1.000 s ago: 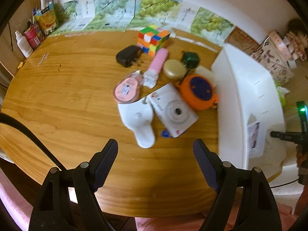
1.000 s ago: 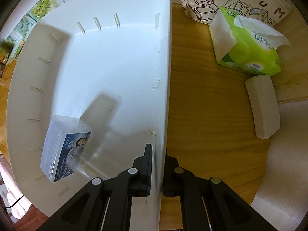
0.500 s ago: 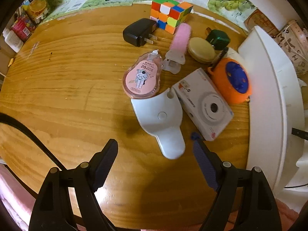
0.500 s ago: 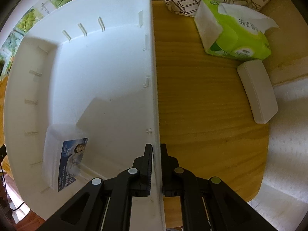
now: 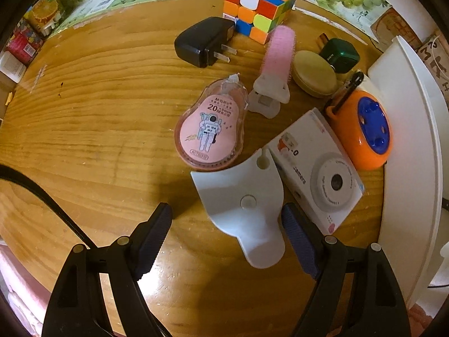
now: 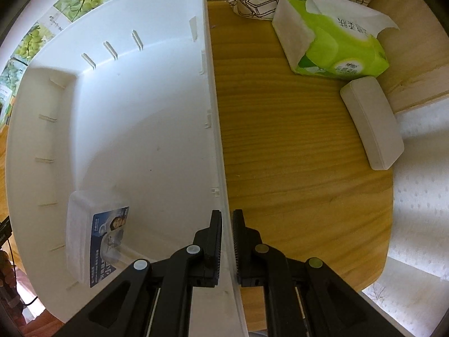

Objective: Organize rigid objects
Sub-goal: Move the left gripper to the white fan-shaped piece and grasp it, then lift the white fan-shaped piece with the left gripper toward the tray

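We've got the left gripper [image 5: 226, 221] spread wide, holding nothing, straddling the white plastic fan-shaped gadget with a stubby handle [image 5: 243, 203] on the round wooden table [image 5: 84, 129]. Handle end points back toward us, lying closer to the right-hand finger; the wide fan end points away. Its long axis runs roughly along our line of sight, tilted slightly, so a close across the narrow neck looks workable in our judgement.

Taking that gadget as landmark: the pink teardrop correction-tape dispenser [image 5: 209, 134] touches its far edge, the white boxy toy camera [image 5: 317, 174] sits against its right side, and the orange round reel with a blue face [image 5: 364, 134] is beyond the camera. The white plastic bin [image 5: 412, 146] is further right, well apart.

The gadget looks smooth, hard and matte, with a small round button mid-body and a notch at the far tip.

Our right gripper [image 6: 226, 241] is clamped on the bin's side wall [image 6: 216, 151], steadying it. The left one is clearly nearer the gadget. Inside the bin: one clear lidded box with a blue label [image 6: 95, 241].
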`<state>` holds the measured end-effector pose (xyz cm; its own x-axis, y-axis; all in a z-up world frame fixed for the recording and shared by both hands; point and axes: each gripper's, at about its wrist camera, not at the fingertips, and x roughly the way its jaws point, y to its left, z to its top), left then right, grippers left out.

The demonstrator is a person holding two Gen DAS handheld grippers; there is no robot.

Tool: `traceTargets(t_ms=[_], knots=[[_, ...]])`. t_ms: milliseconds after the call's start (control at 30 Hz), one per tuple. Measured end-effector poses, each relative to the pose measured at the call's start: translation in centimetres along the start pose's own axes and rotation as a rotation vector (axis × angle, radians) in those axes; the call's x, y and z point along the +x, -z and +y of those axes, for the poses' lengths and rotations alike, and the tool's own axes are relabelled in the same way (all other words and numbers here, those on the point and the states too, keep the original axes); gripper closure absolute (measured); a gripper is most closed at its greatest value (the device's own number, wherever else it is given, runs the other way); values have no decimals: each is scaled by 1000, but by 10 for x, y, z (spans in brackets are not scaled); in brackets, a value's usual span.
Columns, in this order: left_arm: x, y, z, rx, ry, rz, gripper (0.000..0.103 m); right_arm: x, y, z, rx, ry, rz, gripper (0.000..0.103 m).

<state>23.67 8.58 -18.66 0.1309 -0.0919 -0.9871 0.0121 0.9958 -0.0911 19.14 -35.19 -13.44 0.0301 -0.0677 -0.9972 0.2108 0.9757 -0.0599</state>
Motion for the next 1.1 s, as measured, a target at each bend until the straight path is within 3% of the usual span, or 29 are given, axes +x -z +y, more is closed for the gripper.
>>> traceTargets(t_ms=[233, 433, 633, 1100], knots=[[2, -12, -3, -6, -17, -3, 22, -4, -2, -5, 19, -9, 5, 94], [0, -19, -13, 25, -47, -8, 37, -5, -2, -5, 22, -11, 6, 94], [-1, -23, -15, 22, -47, -5, 37, -7, -3, -7, 24, -12, 5, 94], [-2, 4, -20, -16, -42, 7, 38, -8, 2, -6, 15, -14, -3, 94]])
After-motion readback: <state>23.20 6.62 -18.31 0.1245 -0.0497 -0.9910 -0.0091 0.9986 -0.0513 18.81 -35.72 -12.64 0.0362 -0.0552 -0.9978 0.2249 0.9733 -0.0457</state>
